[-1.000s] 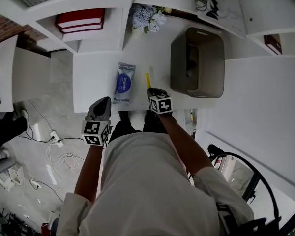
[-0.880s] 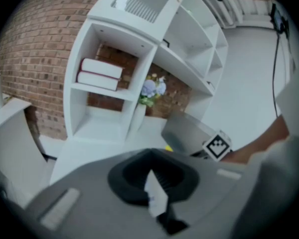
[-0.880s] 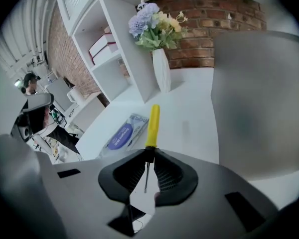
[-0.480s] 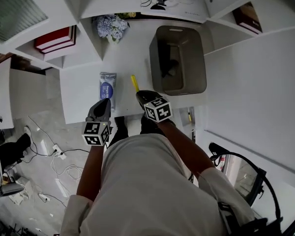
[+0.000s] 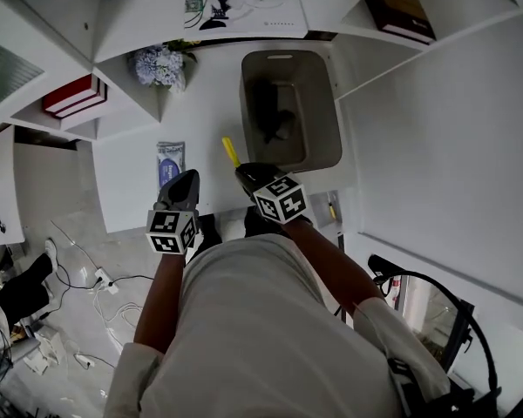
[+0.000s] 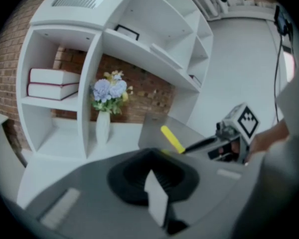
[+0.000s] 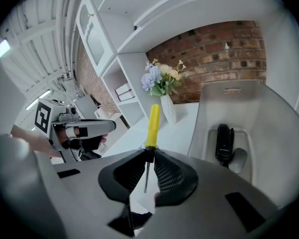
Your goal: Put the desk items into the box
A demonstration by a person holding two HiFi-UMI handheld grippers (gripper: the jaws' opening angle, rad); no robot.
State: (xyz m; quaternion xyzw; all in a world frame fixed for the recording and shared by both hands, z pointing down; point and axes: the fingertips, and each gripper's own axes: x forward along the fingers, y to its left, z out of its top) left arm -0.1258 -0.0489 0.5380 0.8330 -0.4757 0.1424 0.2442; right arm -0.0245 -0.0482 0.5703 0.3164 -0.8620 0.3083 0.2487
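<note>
A yellow-handled screwdriver (image 7: 152, 126) is clamped by its thin shaft between the jaws of the right gripper (image 7: 148, 156). It is held above the front edge of the desk (image 5: 205, 103), handle pointing away, just left of the grey box (image 5: 329, 120). The box is set on the desk's right part, toward the back edge. A black device (image 7: 223, 141) and a grey mouse (image 7: 237, 159) are seen lying in it. The jaws of the left gripper (image 6: 153, 178) are pressed together with nothing between them. It is held over the front edge, near a blue-and-white packet (image 5: 169, 162) laid toward the front-left corner. A vase of flowers (image 5: 159, 64) is placed at the back-left corner.
</note>
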